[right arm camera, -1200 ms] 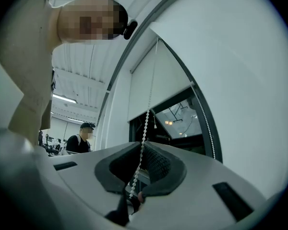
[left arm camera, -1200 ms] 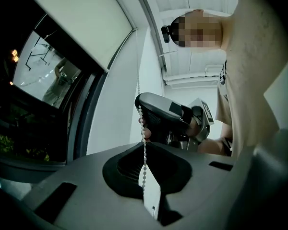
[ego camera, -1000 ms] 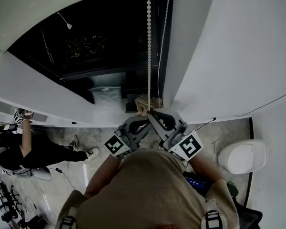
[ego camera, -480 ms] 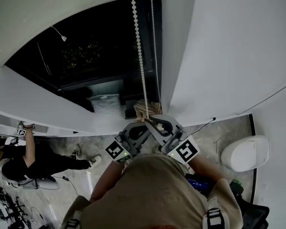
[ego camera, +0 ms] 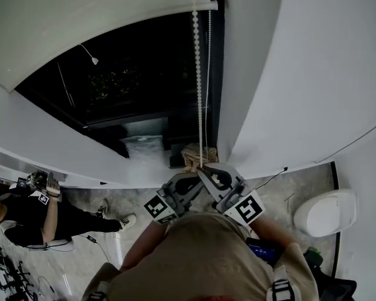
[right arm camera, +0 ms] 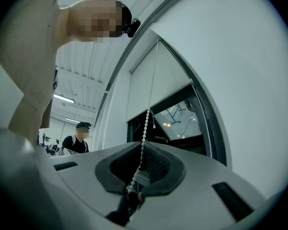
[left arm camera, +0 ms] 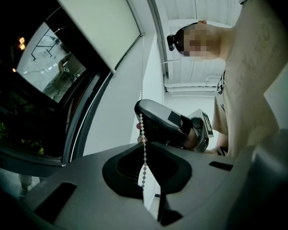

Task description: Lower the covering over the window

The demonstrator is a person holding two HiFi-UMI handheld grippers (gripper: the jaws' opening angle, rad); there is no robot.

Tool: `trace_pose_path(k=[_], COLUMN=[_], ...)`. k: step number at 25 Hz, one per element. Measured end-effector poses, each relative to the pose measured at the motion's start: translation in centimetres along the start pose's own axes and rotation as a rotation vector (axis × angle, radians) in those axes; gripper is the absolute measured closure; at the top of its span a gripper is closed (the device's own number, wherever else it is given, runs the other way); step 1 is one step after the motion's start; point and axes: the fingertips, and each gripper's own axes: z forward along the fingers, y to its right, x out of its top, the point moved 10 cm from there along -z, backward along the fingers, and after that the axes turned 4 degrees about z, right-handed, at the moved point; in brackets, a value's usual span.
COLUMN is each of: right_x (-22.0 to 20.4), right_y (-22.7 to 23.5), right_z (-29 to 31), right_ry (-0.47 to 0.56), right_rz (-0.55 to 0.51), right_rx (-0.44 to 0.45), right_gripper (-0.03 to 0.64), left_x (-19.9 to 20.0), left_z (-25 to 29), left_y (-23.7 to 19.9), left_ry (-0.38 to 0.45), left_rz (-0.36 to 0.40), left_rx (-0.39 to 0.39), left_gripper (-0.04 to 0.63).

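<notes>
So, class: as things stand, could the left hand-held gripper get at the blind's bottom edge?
Probably not. The left hand-held gripper is shut on the chain low down, and the blind ends well above it. Nothing blocks the way; it just looks too high to reach from here.

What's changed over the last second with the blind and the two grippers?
The roller blind has come slightly lower over the window. The left gripper and right gripper stay shut on the bead chain, close together.

Head view looks steeply down the bead chain (ego camera: 197,74); both gripper views (close in) look up along it.
</notes>
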Motion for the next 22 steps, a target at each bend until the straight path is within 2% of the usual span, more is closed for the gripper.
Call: trace_pose_path(k=[5, 10, 14, 17, 22], right_x=[-1.1, -1.4, -1.9, -2.3, -2.5], right_y=[-0.9, -2.2, -4.3, -5.0, -6.6], right_z=[1.4, 2.8, 4.9, 5.8, 6.8], right_ry=[0.008, 0.012, 0.006, 0.027, 0.041], right_rz=[-0.037, -0.042, -0.08, -0.057, -0.099], right_rx=[-0.015, -0.116, -0.136, -0.183, -0.222], right_gripper=[0.595, 0.595, 0.595, 0.595, 0.595], left_x=[-0.3, 0.6, 1.8, 2.4, 2.6], left_z=[-1.3, -2.8, -4.7, -5.9, -7.0], left_y=[-1.7, -2.5, -3.8, -4.7, -5.5], left_ry=[0.0, -0.02, -0.037, -0.049, -0.053], left_rz=[-0.003, -0.008, -0.003, -0.016, 0.005], left_rx=[-0.042, -0.095, -0.144, -0.166, -0.24], left_gripper=[0.571, 0.571, 0.571, 0.571, 0.571])
